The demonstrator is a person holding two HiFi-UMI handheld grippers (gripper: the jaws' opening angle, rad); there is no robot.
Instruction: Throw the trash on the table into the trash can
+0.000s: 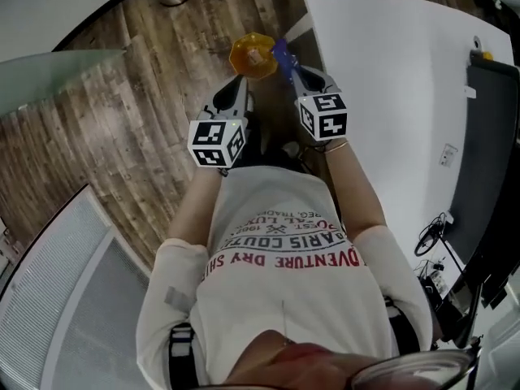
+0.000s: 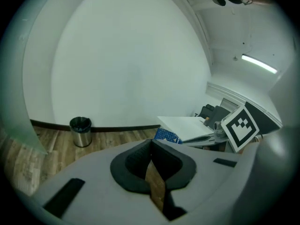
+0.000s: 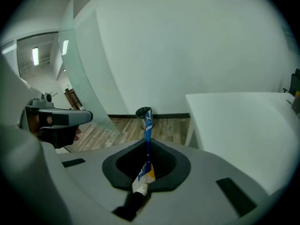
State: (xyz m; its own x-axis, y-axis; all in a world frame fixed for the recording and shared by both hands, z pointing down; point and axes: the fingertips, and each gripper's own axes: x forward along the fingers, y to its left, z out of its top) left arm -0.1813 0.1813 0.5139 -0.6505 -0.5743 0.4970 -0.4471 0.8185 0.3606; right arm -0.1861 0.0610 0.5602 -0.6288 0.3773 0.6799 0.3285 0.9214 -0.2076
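Observation:
In the head view my left gripper (image 1: 242, 78) is shut on a crumpled orange wrapper (image 1: 253, 55), held out over the wooden floor. In the left gripper view the wrapper shows as a thin brown strip (image 2: 154, 182) pinched between the closed jaws of the left gripper (image 2: 151, 161). Just to its right, my right gripper (image 1: 294, 73) is shut on a blue wrapper (image 1: 283, 54). That blue wrapper (image 3: 147, 142) stands edge-on between the jaws of the right gripper (image 3: 146, 156). A steel trash can (image 2: 80, 131) with a black liner stands by the far wall, and the trash can (image 3: 144, 116) lies straight ahead of the right gripper.
The white table (image 1: 390, 71) is to my right, its corner close to the right gripper. A frosted glass partition (image 3: 89, 78) stands to the left. A dark monitor (image 1: 487, 153) and cables (image 1: 431, 242) lie along the table's far side. Wooden floor (image 1: 146, 112) stretches ahead.

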